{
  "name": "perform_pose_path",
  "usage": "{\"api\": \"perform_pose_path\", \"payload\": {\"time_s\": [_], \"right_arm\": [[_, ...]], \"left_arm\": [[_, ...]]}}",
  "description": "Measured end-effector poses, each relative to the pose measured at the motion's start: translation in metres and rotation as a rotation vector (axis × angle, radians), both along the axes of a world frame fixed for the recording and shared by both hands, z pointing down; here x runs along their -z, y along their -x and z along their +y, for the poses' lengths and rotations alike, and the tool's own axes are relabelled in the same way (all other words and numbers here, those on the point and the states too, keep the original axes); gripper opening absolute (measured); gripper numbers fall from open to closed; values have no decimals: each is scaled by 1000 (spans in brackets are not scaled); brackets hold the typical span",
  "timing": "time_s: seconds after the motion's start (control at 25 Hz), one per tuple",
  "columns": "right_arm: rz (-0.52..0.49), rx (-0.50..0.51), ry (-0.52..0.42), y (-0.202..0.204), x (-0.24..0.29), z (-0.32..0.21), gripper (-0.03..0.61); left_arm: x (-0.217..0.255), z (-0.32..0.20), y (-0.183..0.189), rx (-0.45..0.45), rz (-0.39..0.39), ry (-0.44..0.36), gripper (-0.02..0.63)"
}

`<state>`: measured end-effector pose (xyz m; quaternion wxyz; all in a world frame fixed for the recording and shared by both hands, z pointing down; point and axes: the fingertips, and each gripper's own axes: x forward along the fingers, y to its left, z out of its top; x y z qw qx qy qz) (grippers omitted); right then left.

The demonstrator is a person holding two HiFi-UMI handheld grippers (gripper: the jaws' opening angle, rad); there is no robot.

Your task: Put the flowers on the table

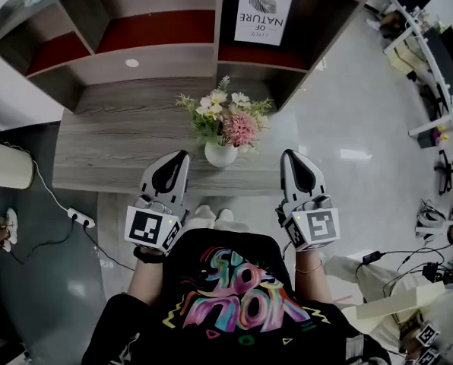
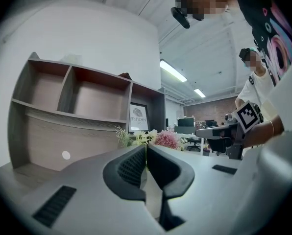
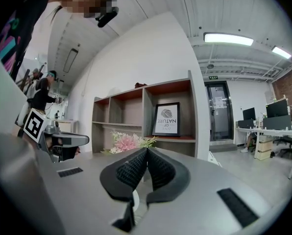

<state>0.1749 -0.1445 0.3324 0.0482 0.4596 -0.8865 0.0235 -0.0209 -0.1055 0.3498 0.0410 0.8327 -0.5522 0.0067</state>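
- Head view, centre of frame: pink, white and yellow flowers (image 1: 228, 120) stand upright in a small round white vase (image 1: 220, 155) on the grey wood-grain desk (image 1: 120, 143), close to its near edge.
- Head view, lower middle: the left hand-held gripper (image 1: 181, 158) and the right hand-held gripper (image 1: 289, 158) flank the vase, one on each side. Both are clear of it and neither touches it.
- Head view, top: a grey shelf unit with red-lined compartments (image 1: 135, 63) holds a black-framed print (image 1: 263, 11) in its right-hand compartment.
- Left gripper view: the left hand-held gripper (image 2: 146, 155) has its ribbed black pads pressed together with nothing between them. The flowers (image 2: 158, 139) show just above the tips, further off.
- Right gripper view: the right hand-held gripper (image 3: 146, 153) is likewise closed and empty. The flowers (image 3: 126, 142) lie left of centre, beyond the tips.
- Assessment: the flowers already rest on the desk, so placing looks complete or not begun.
- Handling note, should a move be called for: spread the jaws before approaching. Take the vase by its body rather than the stems, keep it vertical, and set it down further from the edge.
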Motion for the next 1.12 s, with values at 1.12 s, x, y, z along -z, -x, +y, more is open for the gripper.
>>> {"api": "perform_pose_path", "payload": {"time_s": [1.12], "right_arm": [[-2,-6,-27,-1,15,-15,17]], "left_arm": [[13,-25,2,7,-21,-24,25]]}}
